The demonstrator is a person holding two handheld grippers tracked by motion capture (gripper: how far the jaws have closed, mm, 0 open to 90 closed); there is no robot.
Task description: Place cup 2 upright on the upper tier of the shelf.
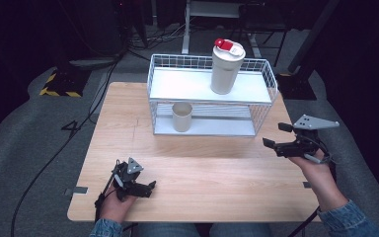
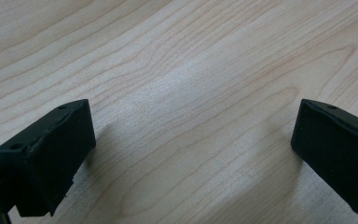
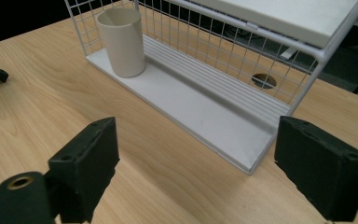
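Observation:
A white wire rack (image 1: 264, 106) with two shelves stands at the back of the wooden table (image 1: 202, 177). On its upper shelf is a tall cream tumbler (image 1: 225, 71) with a red and white lid. A short cream cup (image 1: 182, 116) sits on the lower shelf, also seen in the right gripper view as the cup (image 3: 122, 42). My right gripper (image 1: 275, 135) hovers open at the rack's right front corner (image 3: 256, 158), nothing between its jaws (image 3: 196, 158). My left gripper (image 1: 148, 189) rests open near the table's front left, over bare wood (image 2: 193, 140).
The rack's lower shelf (image 3: 205, 112) is bare to the right of the cup. A round cable hole (image 3: 264, 80) lies in the table behind the mesh. Grey carpet, cables and a yellow-black striped base (image 1: 59, 84) surround the table.

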